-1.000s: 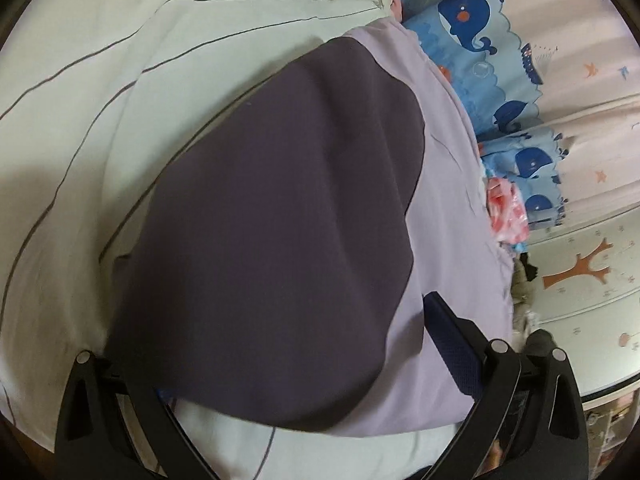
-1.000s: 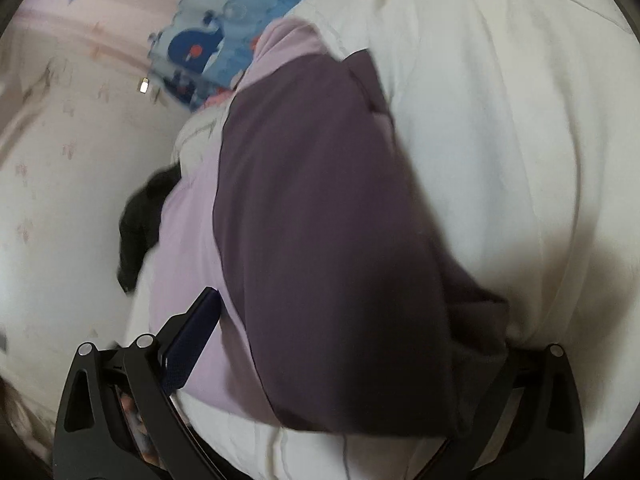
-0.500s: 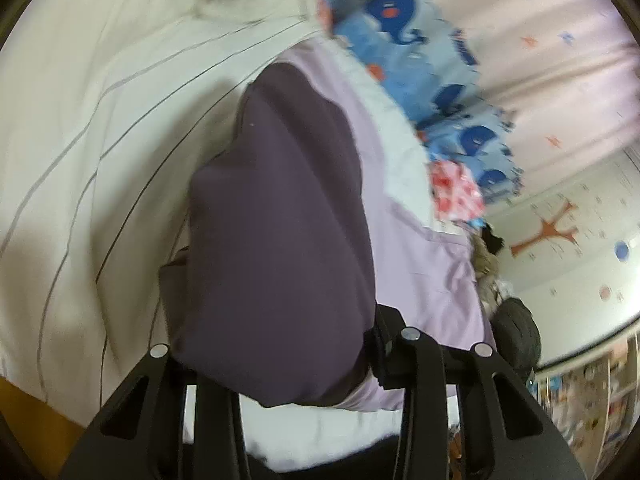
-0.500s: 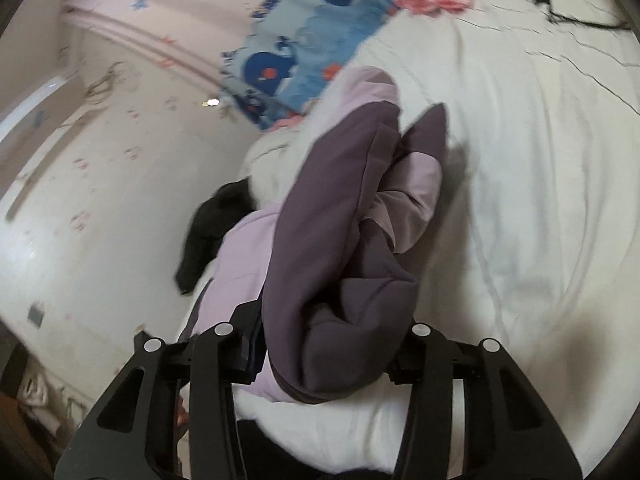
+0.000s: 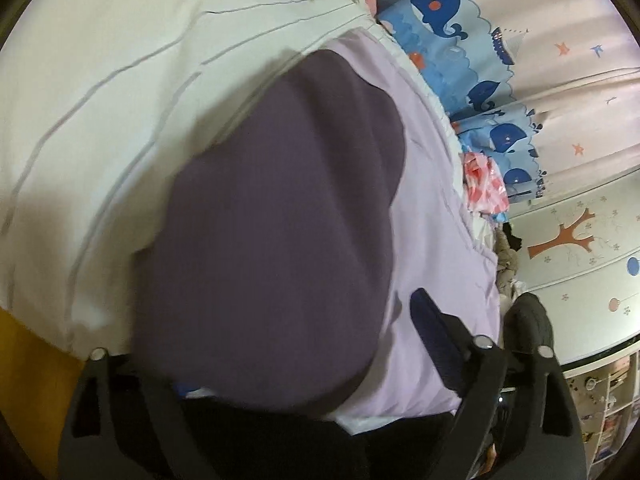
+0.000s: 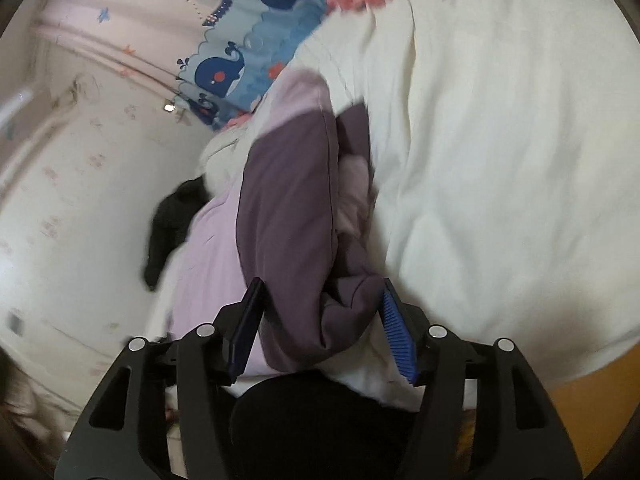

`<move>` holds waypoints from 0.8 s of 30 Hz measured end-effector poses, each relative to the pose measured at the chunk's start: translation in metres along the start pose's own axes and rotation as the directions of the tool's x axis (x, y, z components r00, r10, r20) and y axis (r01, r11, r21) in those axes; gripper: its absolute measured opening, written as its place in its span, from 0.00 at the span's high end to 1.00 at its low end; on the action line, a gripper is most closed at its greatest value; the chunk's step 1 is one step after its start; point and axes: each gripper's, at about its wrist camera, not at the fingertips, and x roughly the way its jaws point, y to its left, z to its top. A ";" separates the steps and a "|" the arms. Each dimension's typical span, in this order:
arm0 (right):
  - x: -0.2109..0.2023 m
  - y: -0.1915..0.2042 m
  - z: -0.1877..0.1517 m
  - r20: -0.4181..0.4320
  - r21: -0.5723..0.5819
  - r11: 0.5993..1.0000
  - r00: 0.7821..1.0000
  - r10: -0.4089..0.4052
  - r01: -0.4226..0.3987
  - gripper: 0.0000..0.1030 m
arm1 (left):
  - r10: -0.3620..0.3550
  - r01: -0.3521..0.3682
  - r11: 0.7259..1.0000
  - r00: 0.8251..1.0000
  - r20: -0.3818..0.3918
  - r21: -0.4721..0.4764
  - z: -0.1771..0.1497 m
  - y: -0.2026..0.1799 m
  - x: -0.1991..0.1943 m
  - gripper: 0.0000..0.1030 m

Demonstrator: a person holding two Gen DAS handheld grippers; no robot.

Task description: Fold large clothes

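Note:
A large garment, dark purple (image 5: pixel 272 220) with pale lilac panels (image 5: pixel 436 208), lies on a white bed. In the left wrist view it fills the middle; my left gripper (image 5: pixel 296 344) has its fingers spread wide, and the dark cloth lies over the left finger. In the right wrist view the garment (image 6: pixel 288 208) is bunched into a ridge. My right gripper (image 6: pixel 320 320) is open, with the dark purple end of the cloth lying between its blue pads (image 6: pixel 396 340).
The white bed cover (image 6: pixel 500 160) spreads to the right, and in the left wrist view (image 5: pixel 100 100) to the left. A whale-print blue curtain (image 5: pixel 452 40), pink cloth (image 5: pixel 484 188), a black item (image 6: pixel 172 220) and the wooden bed edge (image 5: pixel 28 380) lie around.
Half a second ago both grippers were closed on the raised garment. Now both have opened, and the cloth has settled flat under the left one.

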 end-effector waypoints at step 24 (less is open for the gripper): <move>0.157 0.268 -0.004 -0.005 -0.739 0.652 0.967 -0.254 0.167 0.06 | -0.081 0.097 0.979 0.992 0.096 -0.179 -0.002 0.021 0.012 0.22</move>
